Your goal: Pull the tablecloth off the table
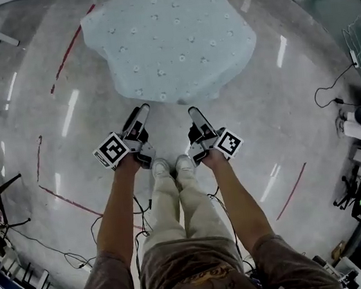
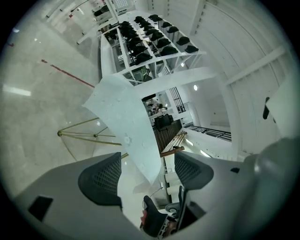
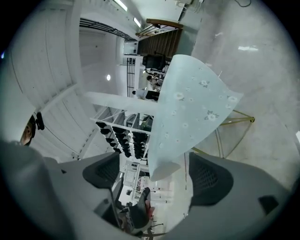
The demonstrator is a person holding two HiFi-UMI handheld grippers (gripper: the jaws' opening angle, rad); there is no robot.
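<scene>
Nearest, at 6 o'clock in the head view, the person is standing with shoes [image 1: 173,166] together on the polished floor [image 1: 281,116]. Both forearms are reaching forward. From the shoes, the left gripper [image 1: 140,111] is lying at 11 o'clock and the right gripper [image 1: 194,112] at 1 o'clock. Each gripper view is showing its jaws spread wide with nothing pressed between the pads. Both tools are released and carrying nothing.

Just beyond the tips, at 12 o'clock, the pale flowered tablecloth [image 1: 168,38] is still lying draped over the table. Its near hem is hanging close ahead of the jaws but apart from them. Thin gold table legs [image 2: 84,136] are showing under it in the gripper views.

I judge the approach to be the step in hand, with the grasp not yet made. The next move is calling for both open jaws to slide onto the near hem. They would then clamp the fabric and draw it back toward 6 o'clock.
</scene>
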